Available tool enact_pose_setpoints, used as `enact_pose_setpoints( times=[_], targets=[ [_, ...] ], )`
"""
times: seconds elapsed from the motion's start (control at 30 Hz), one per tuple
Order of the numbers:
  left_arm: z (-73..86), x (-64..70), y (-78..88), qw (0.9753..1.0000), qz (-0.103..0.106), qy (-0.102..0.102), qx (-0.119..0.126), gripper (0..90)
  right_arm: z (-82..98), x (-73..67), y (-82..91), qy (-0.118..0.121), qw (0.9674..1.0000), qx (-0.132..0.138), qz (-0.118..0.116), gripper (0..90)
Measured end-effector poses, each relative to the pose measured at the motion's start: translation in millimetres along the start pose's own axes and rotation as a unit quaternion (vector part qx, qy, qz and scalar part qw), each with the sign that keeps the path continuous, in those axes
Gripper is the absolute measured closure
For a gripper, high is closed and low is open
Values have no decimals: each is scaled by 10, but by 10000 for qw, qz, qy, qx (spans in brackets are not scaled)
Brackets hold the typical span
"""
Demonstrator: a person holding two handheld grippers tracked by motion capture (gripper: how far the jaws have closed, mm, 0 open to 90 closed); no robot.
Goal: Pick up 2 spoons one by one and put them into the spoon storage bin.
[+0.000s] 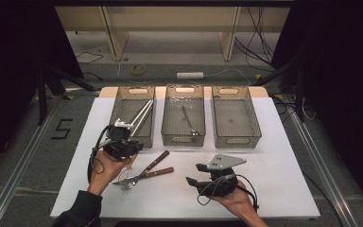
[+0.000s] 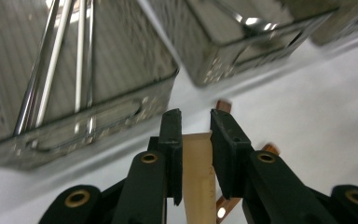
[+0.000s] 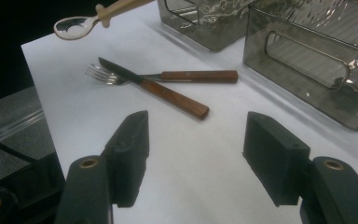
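Spoon (image 3: 98,16), pale, probably wooden, was clamped by its handle in the left gripper (image 2: 196,140), held in the air above the knife (image 3: 156,88) and fork (image 3: 168,75). Right gripper (image 3: 193,154) hung open and empty, near the knife's handle end. Three bins (image 1: 230,118) sat beyond the knife.

The spoon (image 3: 100,14) above the knife (image 3: 154,87) looks like pale, smooth plastic. The knife and the fork (image 3: 168,75) under it have shiny metal ends and brown wooden handles. Past the knife, the bins (image 3: 303,60) are glossy smoky see-through plastic on a matt white tabletop (image 3: 191,154).
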State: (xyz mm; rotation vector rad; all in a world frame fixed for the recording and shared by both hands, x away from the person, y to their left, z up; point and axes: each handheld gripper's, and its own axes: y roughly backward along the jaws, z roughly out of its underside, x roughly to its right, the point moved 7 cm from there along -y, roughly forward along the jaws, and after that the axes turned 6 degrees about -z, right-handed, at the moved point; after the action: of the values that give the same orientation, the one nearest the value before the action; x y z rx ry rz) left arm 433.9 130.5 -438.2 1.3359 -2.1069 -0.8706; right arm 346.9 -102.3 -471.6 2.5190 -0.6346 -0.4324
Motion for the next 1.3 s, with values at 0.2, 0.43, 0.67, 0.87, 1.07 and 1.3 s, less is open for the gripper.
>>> enact_pose_setpoints(
  times=[0.2, 0.43, 0.67, 0.87, 1.07, 1.3],
  targets=[
    [-266, 87, 20, 9990, 129, 0, 418, 747, -2, 26, 22, -23, 10000, 50, 22, 412],
    [-628, 182, 9, 9961, 249, -5, 847, 746, -6, 48, 46, -24, 10000, 80, 36, 409],
    [-965, 251, -109, 9926, 284, -10, 1180, 746, -13, 71, 70, -66, 9998, 158, 61, 400],
    [-1168, 261, -262, 9909, 275, 29, 1318, 746, -9, 90, 83, -104, 9998, 161, 56, 396],
    [-1328, 286, -426, 9890, 284, 129, 1447, 745, -13, 103, 102, -74, 9998, 177, 58, 392],
    [-1407, 349, -666, 9883, 227, 135, 1503, 744, -14, 116, 108, -53, 9997, 203, 114, 348]
  ],
)
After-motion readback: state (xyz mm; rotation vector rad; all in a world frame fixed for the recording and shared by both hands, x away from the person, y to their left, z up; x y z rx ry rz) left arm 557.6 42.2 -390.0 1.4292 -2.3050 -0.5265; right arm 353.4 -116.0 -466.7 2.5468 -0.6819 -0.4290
